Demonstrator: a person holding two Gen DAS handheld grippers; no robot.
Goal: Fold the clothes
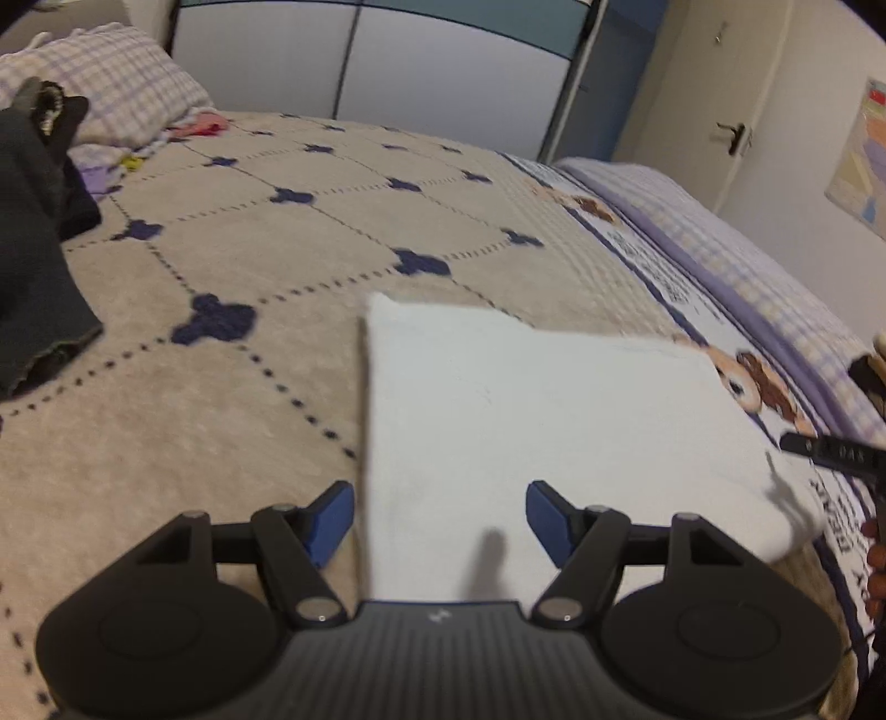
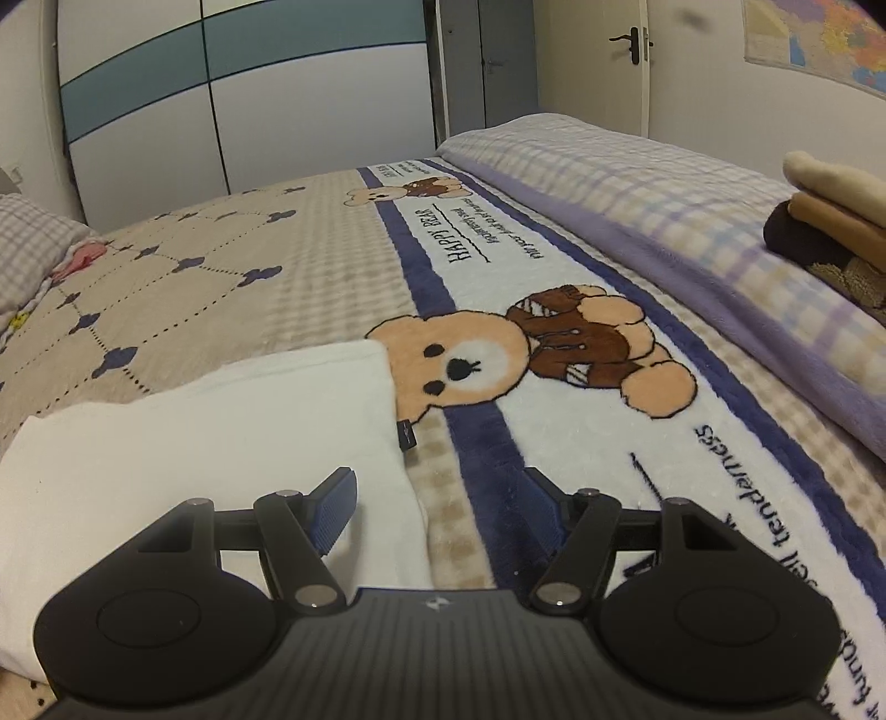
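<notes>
A: Where was the white garment (image 1: pixel 554 421)?
B: Folded flat on the blanket (image 1: pixel 221 266). Left gripper (image 1: pixel 440 520) and right gripper (image 2: pixel 437 509) hung spread, empty.
A: Advice?
B: Probably pinch both near corners evenly.

A bedroom in a home: a wide bed covered by a beige quilted blanket with navy clover motifs (image 1: pixel 266 249) and a teddy-bear border reading "HAPPY BEAR" (image 2: pixel 470 354). A lilac checked pillow (image 1: pixel 111 83) lies at its head, tall white-and-teal wardrobe doors (image 2: pixel 249 94) stand behind, a cream door with a black lever handle (image 2: pixel 631 41) closes the corner, and a colourful wall map (image 2: pixel 819 39) hangs nearby.
</notes>
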